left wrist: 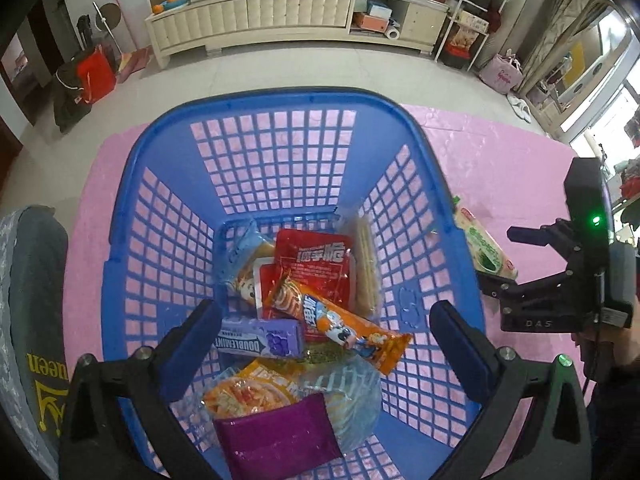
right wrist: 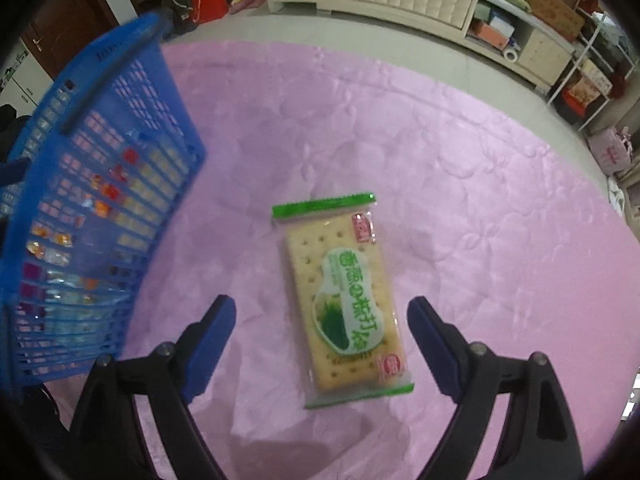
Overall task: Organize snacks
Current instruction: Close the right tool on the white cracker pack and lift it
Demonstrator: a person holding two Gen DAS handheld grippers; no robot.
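Observation:
A blue plastic basket [left wrist: 132,216] stands on a pink mat [left wrist: 500,152]. It holds several snacks: a red packet [left wrist: 316,260], an orange noodle stick [left wrist: 340,320], a purple Doublemint box [left wrist: 260,338] and a purple pouch [left wrist: 276,436]. My left gripper [left wrist: 326,328] is open and empty above the basket's near side. A green-and-white cracker packet [right wrist: 342,300] lies on the mat right of the basket [right wrist: 120,140]. My right gripper [right wrist: 320,332] is open, hovering over the packet with a finger on each side. It also shows in the left wrist view [left wrist: 560,280].
A long cream TV cabinet [left wrist: 280,12] stands across the tiled floor at the back. Red and dark bags [left wrist: 88,76] sit at the back left, a metal shelf rack [left wrist: 468,20] and a pink bag [left wrist: 502,74] at the back right. A grey cushion [left wrist: 32,300] lies at the left.

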